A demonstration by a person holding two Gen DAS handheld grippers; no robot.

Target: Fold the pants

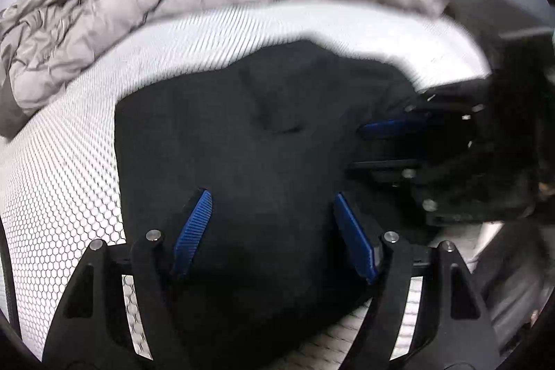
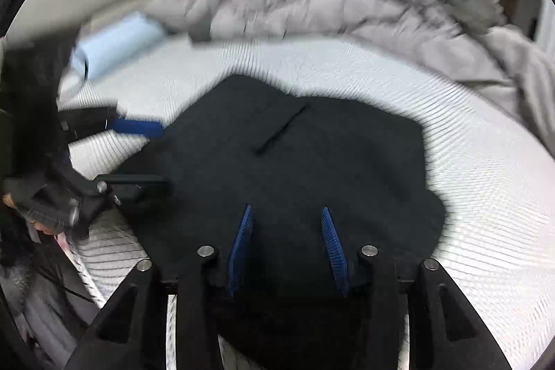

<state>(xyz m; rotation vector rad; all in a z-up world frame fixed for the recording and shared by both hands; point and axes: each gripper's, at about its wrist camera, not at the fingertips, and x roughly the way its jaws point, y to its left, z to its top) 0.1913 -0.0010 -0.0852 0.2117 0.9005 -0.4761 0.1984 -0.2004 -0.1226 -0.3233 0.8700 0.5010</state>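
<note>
— Where are the pants [image 2: 295, 169] now?

— Bunched into a dark, partly folded heap on the white honeycomb mattress [image 1: 62, 196], right under both my claws; the grey quilt [image 1: 104, 9] lies crumpled along the far edge, and a pale blue roll [image 2: 118, 45] sits over to my left, well apart from the cloth.

— And your claws?

— My left gripper [image 1: 274, 231] has its jaws spread wide above the fabric, holding nothing; my right gripper [image 2: 288, 245] is parted too, narrower, with dark cloth beneath it; I can't tell whether either blue pad actually touches the cloth, since the views are blurred.

— How would you do this step well?

— I judge the heap needs squaring; I'd pinch one clean edge with each claw, near a corner, not the middle; lift evenly, lay it over flat, then smooth outward so no wrinkle gets trapped.
</note>
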